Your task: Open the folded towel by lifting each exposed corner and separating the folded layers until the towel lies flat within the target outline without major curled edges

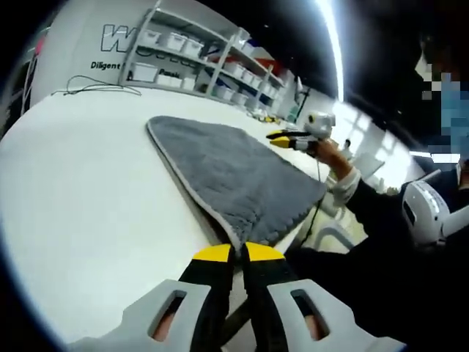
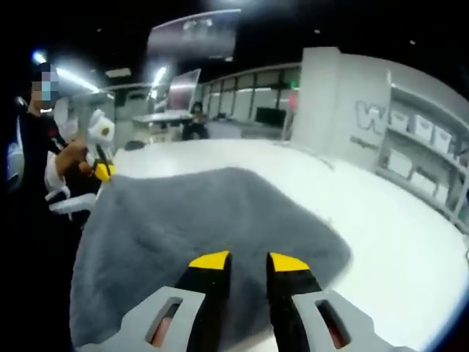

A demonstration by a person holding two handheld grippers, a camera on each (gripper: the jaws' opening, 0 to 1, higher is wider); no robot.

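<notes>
The grey towel (image 1: 234, 172) is lying on the white table (image 1: 88, 191), spread wide but not yet flat; no target outline is showing on the tabletop.

The left gripper (image 1: 239, 253) is sitting at the towel's near corner with its yellow tips nearly together, seemingly pinching the hem; hold not certain.

The right gripper (image 2: 248, 260) is hovering over the towel (image 2: 205, 220) with a clear gap between its tips, holding nothing. In the left gripper view it (image 1: 289, 139) is at the far edge, likely positioned to take the opposite corner so both ends can be pulled apart.

Shelves (image 1: 205, 55) are standing behind.
</notes>
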